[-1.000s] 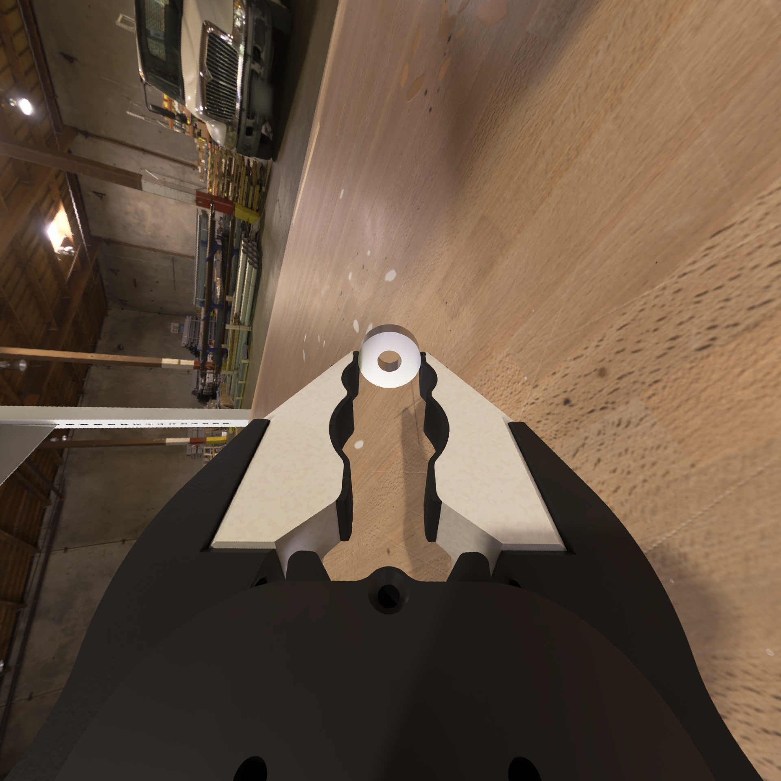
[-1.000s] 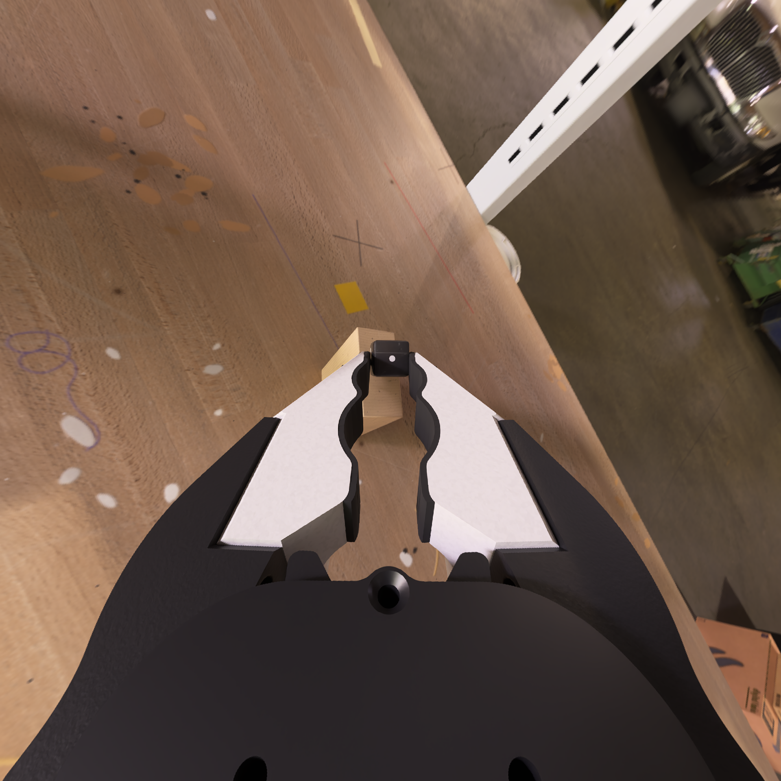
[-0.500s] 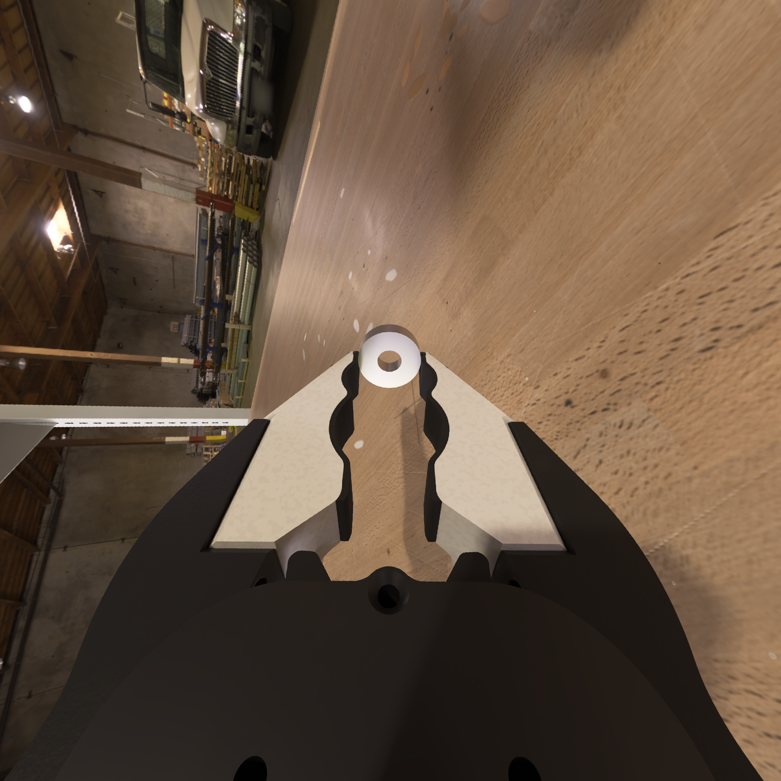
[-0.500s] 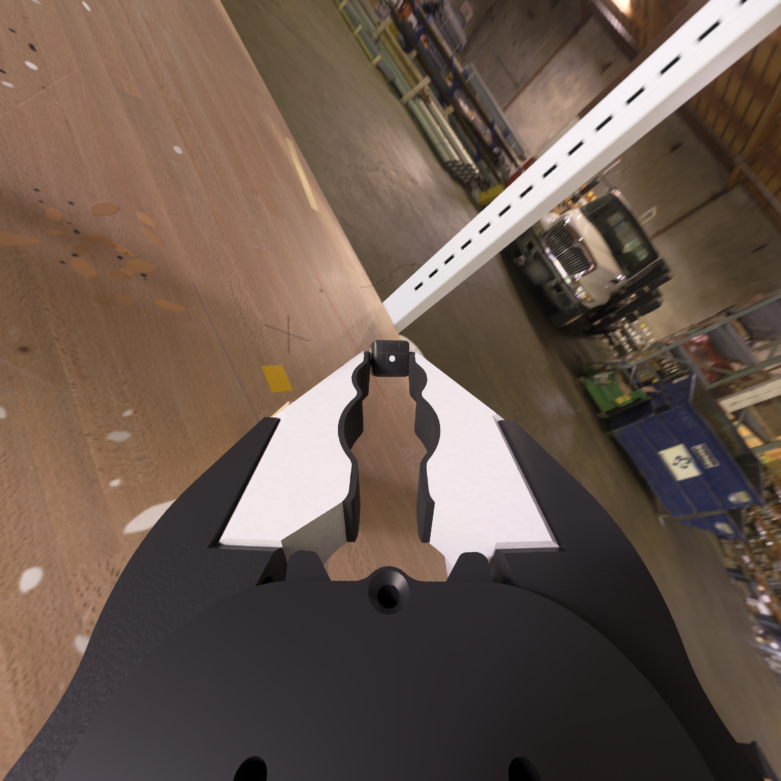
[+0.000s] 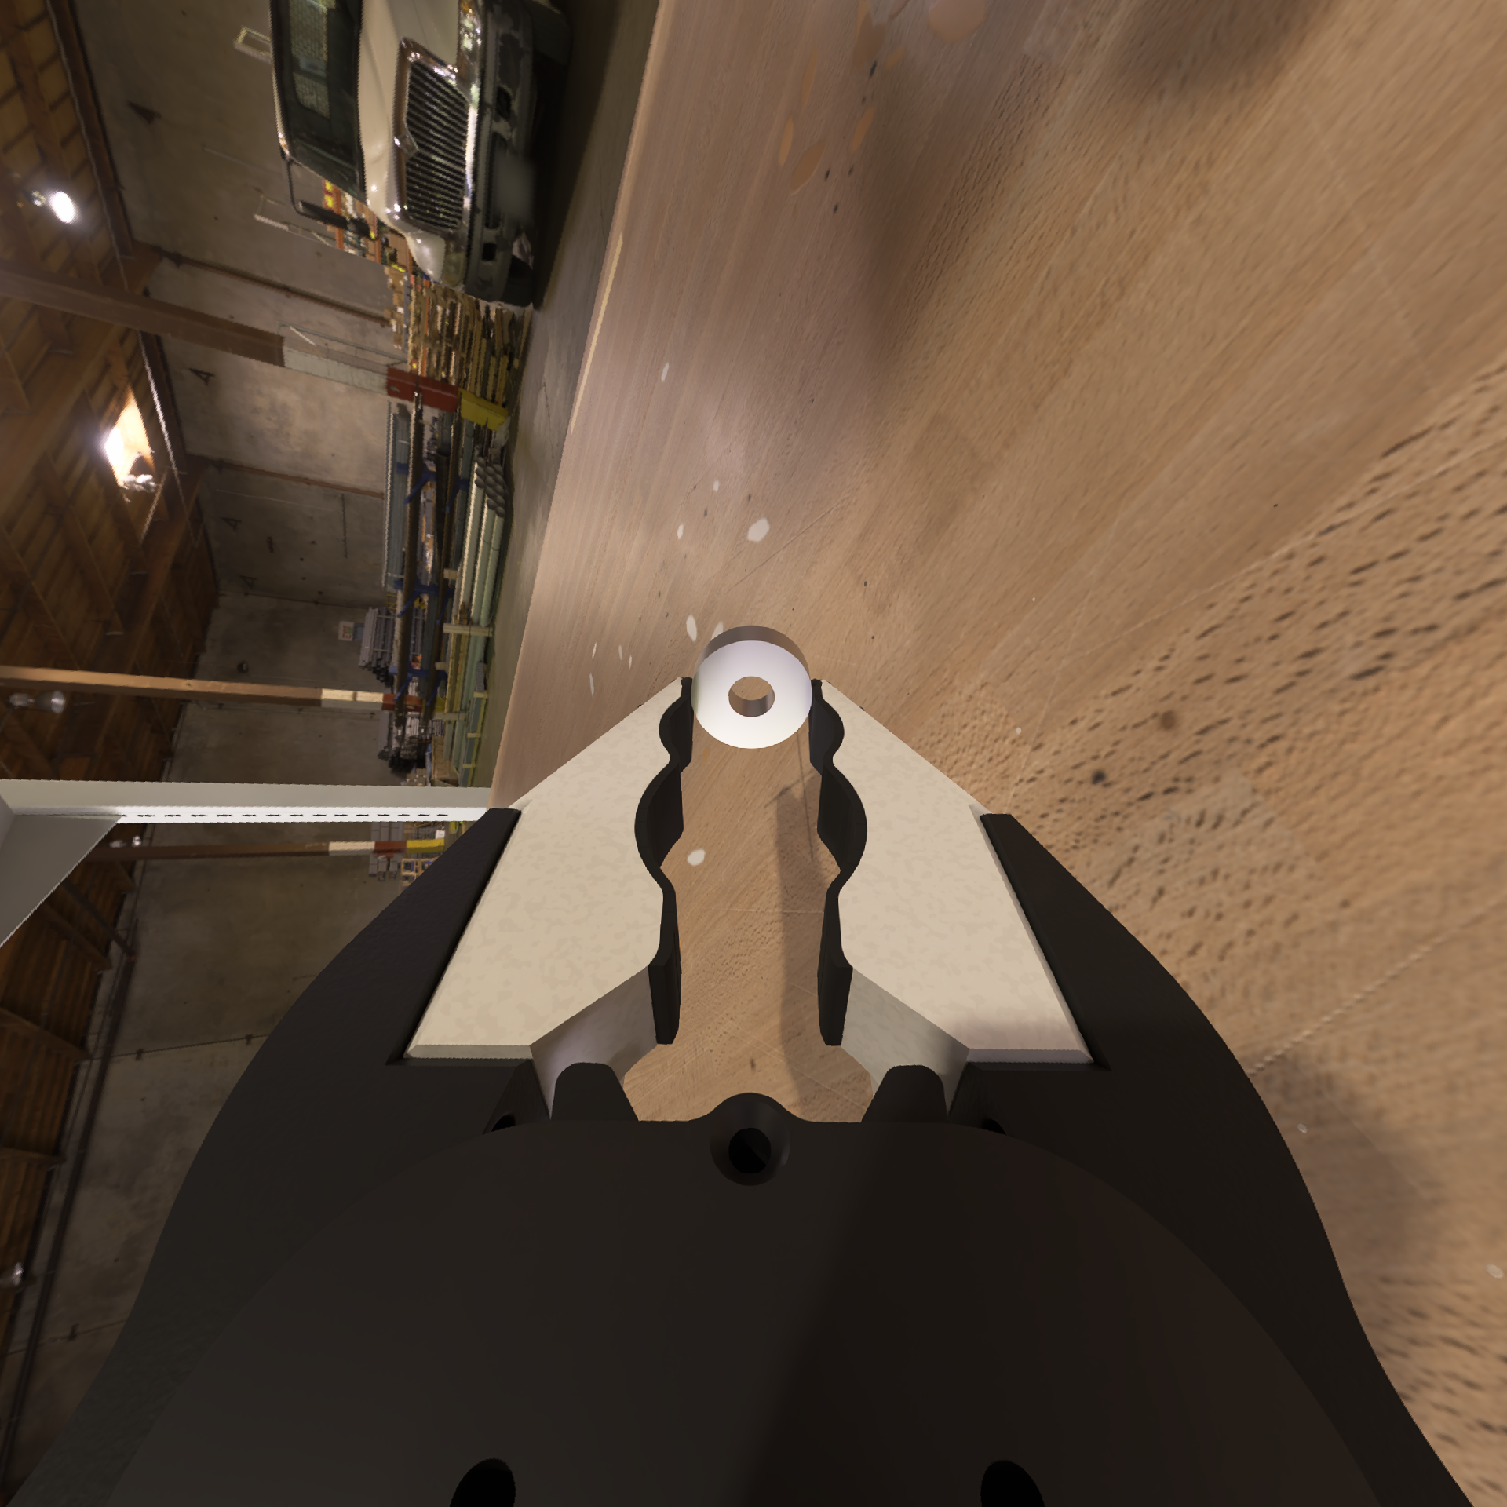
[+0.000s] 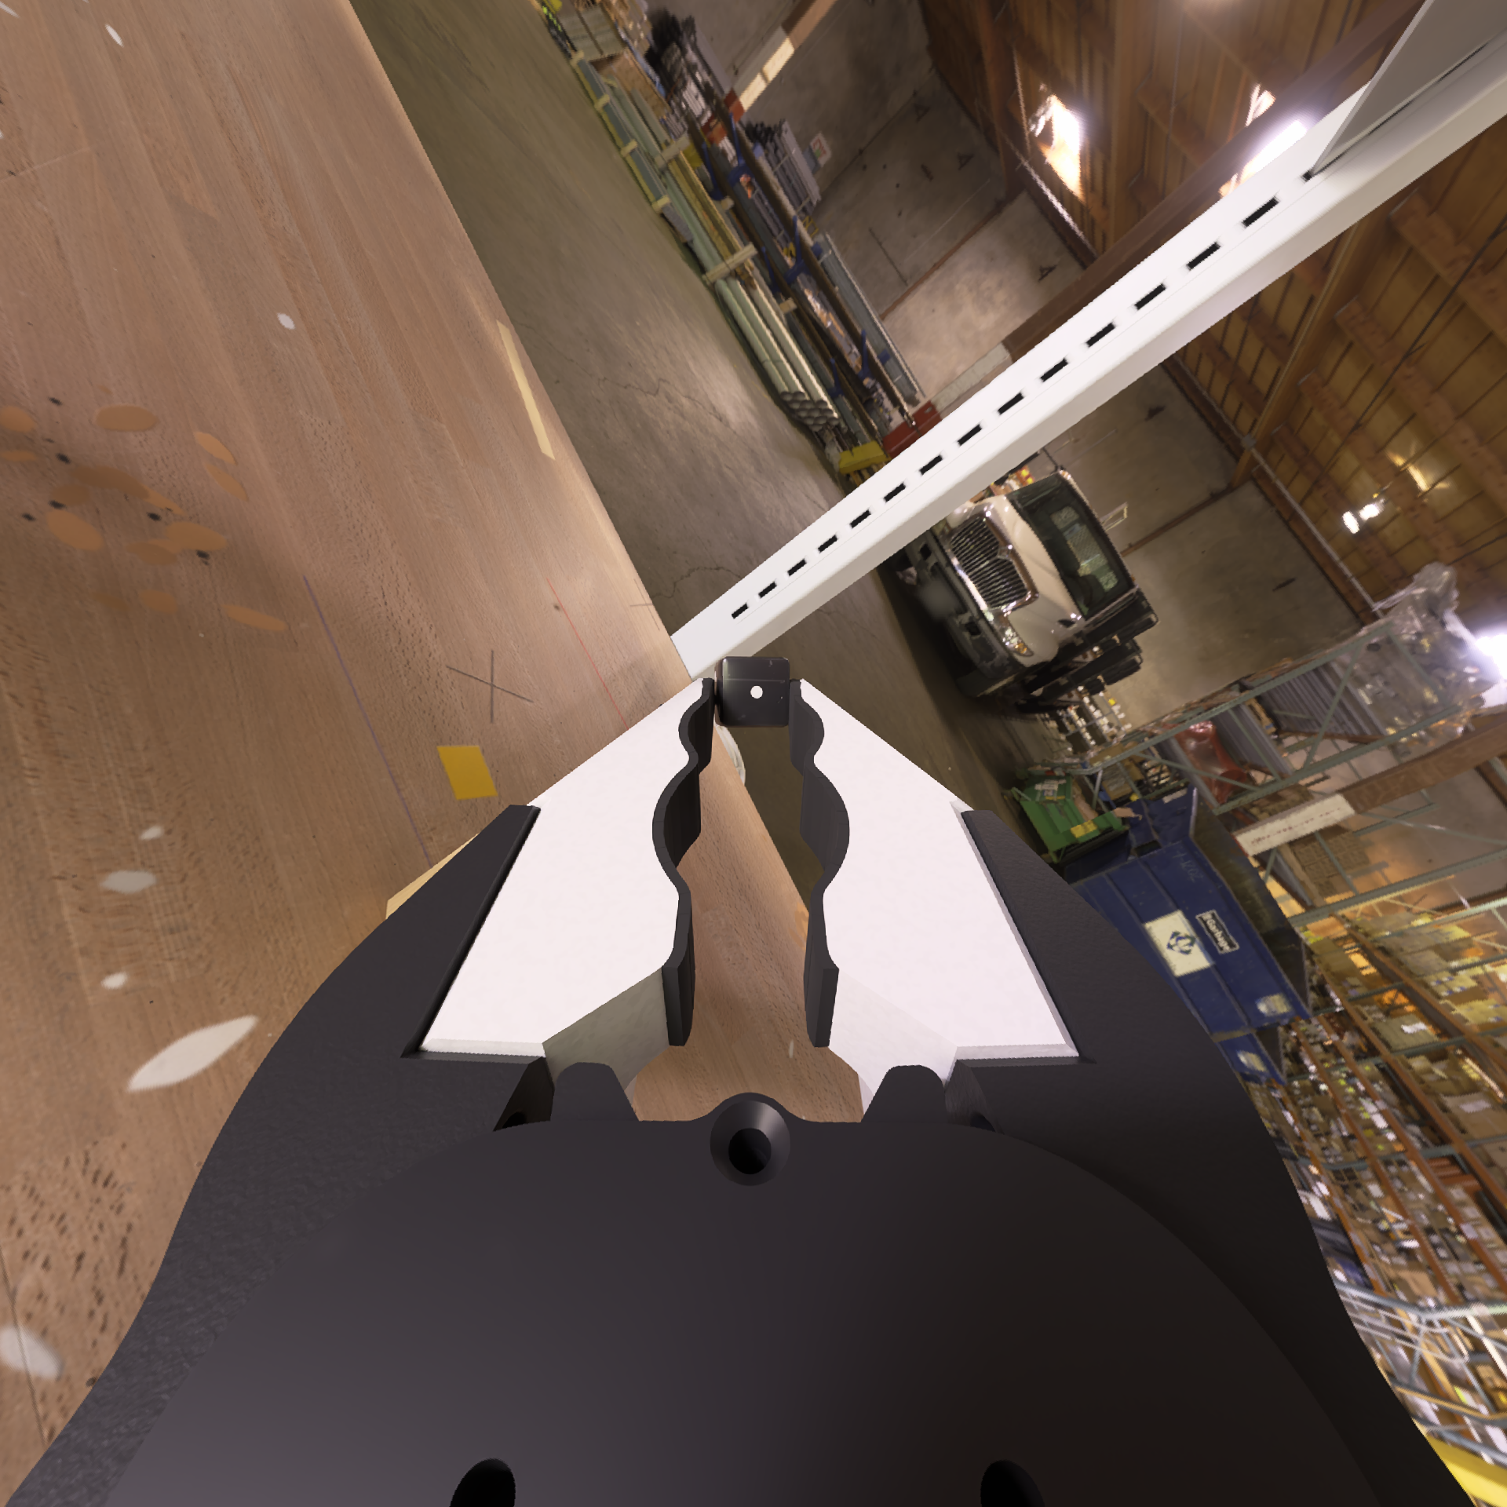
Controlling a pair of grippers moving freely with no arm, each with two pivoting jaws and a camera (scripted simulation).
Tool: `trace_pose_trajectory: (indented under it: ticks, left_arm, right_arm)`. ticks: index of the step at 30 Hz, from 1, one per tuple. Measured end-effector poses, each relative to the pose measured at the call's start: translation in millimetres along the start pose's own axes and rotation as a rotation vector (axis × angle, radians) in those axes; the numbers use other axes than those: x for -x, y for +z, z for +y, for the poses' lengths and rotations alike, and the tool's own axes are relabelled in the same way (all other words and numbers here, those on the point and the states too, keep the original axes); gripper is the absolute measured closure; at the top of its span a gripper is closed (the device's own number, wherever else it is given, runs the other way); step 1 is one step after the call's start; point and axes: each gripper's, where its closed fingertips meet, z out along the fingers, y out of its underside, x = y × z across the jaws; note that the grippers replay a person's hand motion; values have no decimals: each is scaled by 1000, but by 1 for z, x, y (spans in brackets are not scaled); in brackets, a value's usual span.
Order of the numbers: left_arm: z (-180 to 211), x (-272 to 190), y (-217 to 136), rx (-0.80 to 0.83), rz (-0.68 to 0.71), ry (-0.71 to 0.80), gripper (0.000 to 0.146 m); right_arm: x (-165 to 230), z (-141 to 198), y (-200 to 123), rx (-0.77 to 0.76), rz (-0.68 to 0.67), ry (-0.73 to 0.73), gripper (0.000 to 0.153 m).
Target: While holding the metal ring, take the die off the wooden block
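In the left wrist view my left gripper [image 5: 751, 701] is shut on a pale metal ring [image 5: 722, 718], held at the fingertips above the wooden table [image 5: 1060, 489]. In the right wrist view my right gripper [image 6: 752, 703] is shut on a small black die [image 6: 738, 708] with one white pip facing me, lifted clear above the table. Only a light corner of the wooden block [image 6: 412, 897] shows, low at the left edge of the right gripper's body; the rest is hidden behind it.
The table's edge [image 6: 587, 620] runs diagonally near the right gripper, with floor beyond. A white slotted beam [image 6: 1019, 391] crosses behind the die. A yellow patch [image 6: 466, 770] and paint specks mark the tabletop. A truck [image 6: 1027, 579] and shelving stand far off.
My right gripper has lifted the die off the block and tilted up, so the block dropped out of sight below it. The left gripper with the ring has stayed still.
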Motion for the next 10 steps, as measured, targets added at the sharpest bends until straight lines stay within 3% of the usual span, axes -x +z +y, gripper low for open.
trace_pose_trajectory:
  ticks: [10]
  left_arm:
    - [0,1,0,-7,-2,7,118]
  right_arm:
    - [5,24,8,194,-73,98,135]
